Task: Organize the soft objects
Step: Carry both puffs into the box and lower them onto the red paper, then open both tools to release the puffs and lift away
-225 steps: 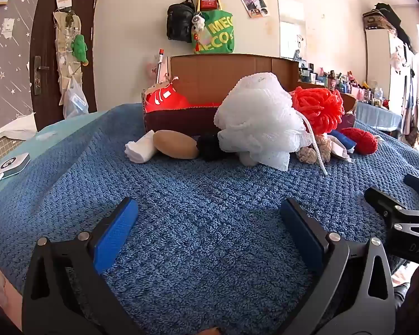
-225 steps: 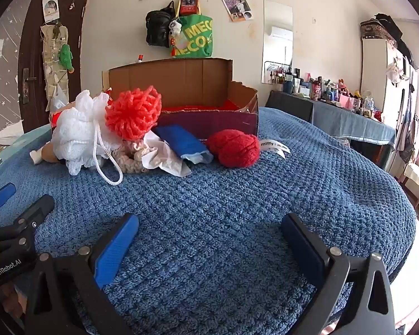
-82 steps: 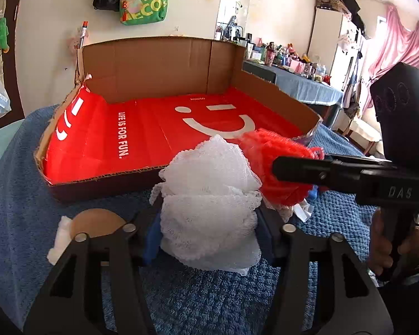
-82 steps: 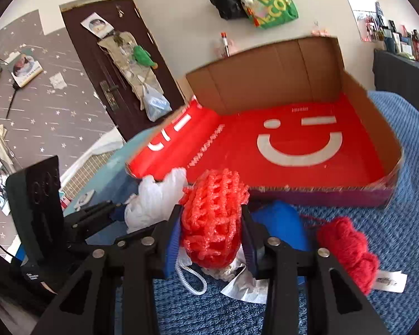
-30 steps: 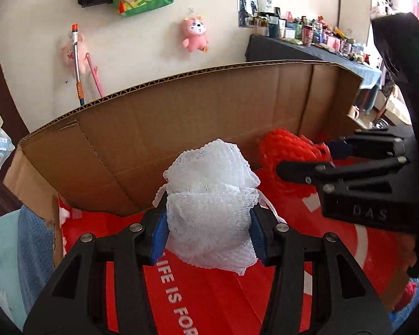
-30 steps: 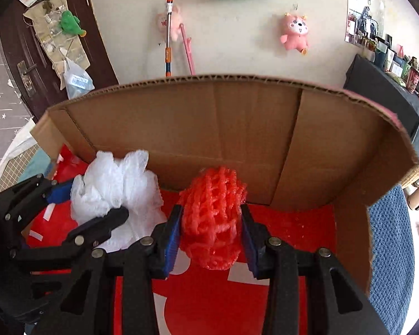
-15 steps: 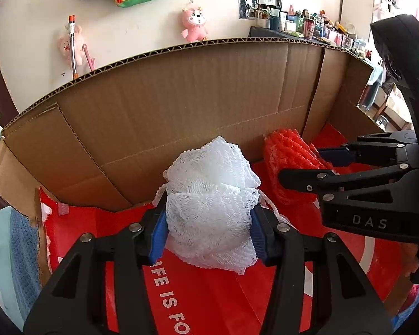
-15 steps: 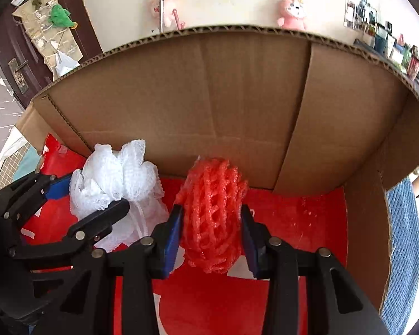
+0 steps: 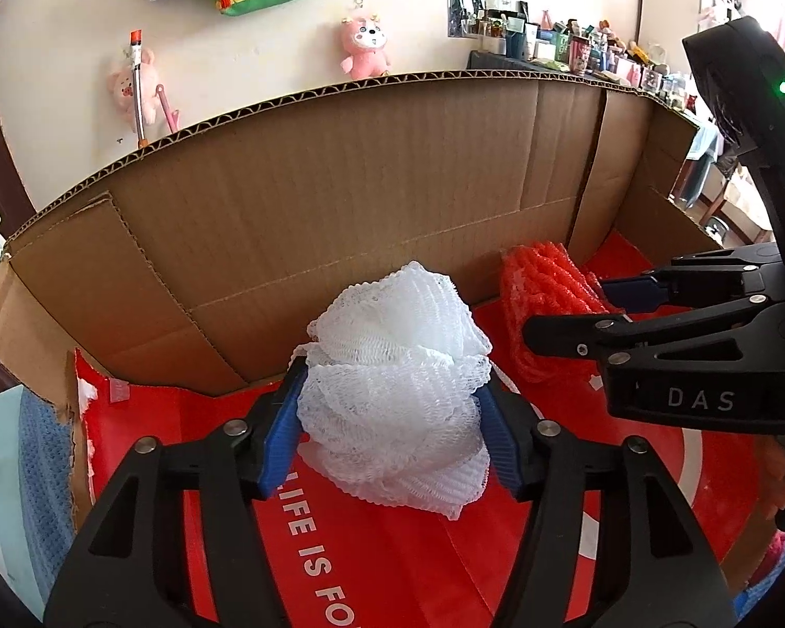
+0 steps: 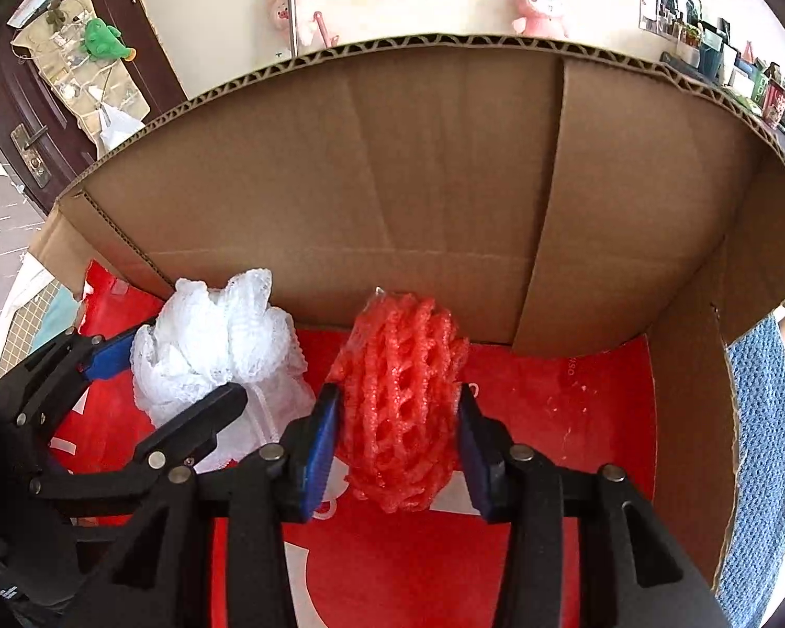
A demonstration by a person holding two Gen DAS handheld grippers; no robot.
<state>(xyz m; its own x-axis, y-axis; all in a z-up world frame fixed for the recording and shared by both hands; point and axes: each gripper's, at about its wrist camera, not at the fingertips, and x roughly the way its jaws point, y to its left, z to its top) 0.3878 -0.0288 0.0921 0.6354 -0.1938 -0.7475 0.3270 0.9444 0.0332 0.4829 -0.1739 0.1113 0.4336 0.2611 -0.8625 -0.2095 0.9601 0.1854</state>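
Observation:
My left gripper (image 9: 392,418) is shut on a white mesh bath pouf (image 9: 392,397) and holds it low over the red floor of the cardboard box (image 9: 382,565), near the back wall. My right gripper (image 10: 397,434) is shut on a red foam net ball (image 10: 400,397) and holds it beside the pouf, also close to the back wall. In the left wrist view the red ball (image 9: 539,288) shows to the right, between the right gripper's fingers (image 9: 628,293). In the right wrist view the pouf (image 10: 214,345) shows to the left.
The box's brown back wall (image 10: 418,183) stands right ahead, and its right side wall (image 10: 691,418) is close. A blue knitted blanket (image 10: 759,445) lies outside the box on the right. Plush toys (image 9: 363,47) hang on the room wall behind.
Both grippers have moved lower and deeper into the box with their loads, toward the back wall. Both stay shut on what they hold.

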